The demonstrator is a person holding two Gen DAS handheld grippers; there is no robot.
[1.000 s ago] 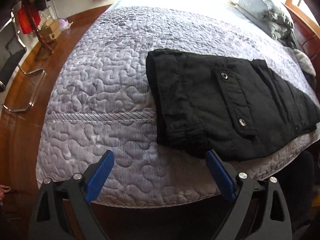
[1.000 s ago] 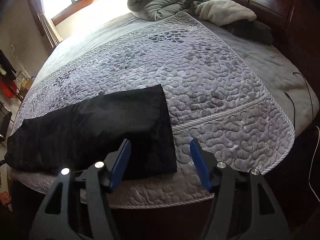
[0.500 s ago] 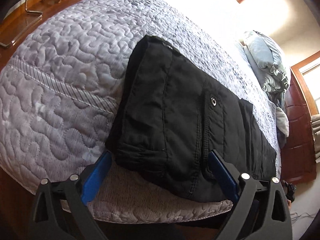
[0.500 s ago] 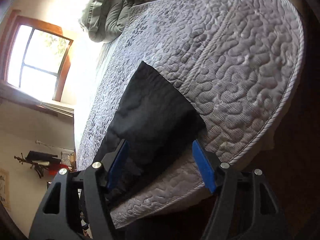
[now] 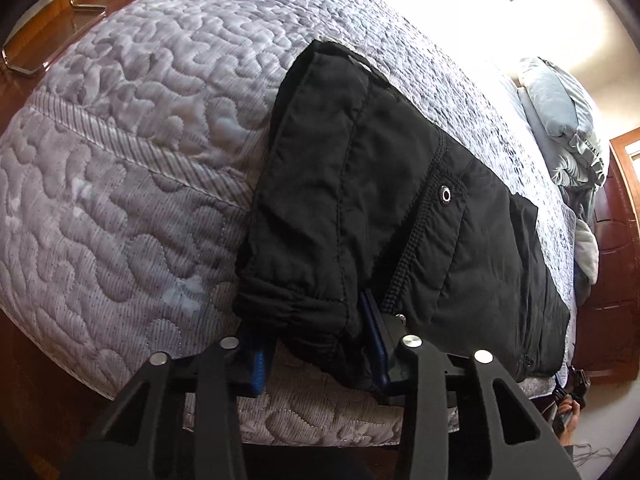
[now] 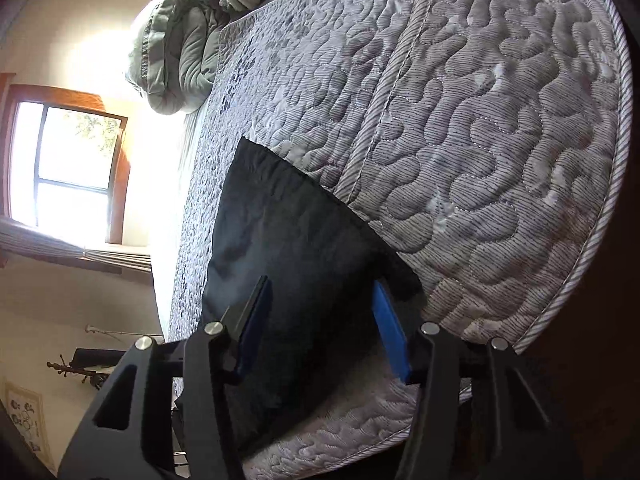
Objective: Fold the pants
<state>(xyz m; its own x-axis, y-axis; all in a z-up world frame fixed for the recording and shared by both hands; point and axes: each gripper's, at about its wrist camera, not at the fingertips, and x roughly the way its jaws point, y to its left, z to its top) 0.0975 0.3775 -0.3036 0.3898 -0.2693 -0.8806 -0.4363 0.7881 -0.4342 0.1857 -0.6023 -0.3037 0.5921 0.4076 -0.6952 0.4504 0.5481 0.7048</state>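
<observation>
Black pants [image 5: 360, 184] lie folded lengthwise along the near edge of a grey quilted bed cover [image 5: 120, 140]. Their waist end, with a snap pocket, fills the left wrist view. My left gripper [image 5: 308, 320] is closing, and its blue pads pinch the bunched near waist corner. In the right wrist view the plain leg end of the pants [image 6: 288, 220] lies flat on the quilt [image 6: 480, 120]. My right gripper [image 6: 320, 284] straddles its near corner, jaws closing. Fabric lies between the pads, and they do not visibly squeeze it.
Grey pillows and a rumpled comforter [image 5: 560, 120] are heaped at the head of the bed [image 6: 180, 40]. A chrome chair leg [image 5: 24, 64] stands on the wooden floor to the left. A bright window [image 6: 68, 168] and a coat stand [image 6: 68, 372] lie beyond the bed.
Both grippers dropped to the near edge of the pants and rolled. The left jaws went from wide open to pinching the waist corner. The right jaws narrowed around the leg end.
</observation>
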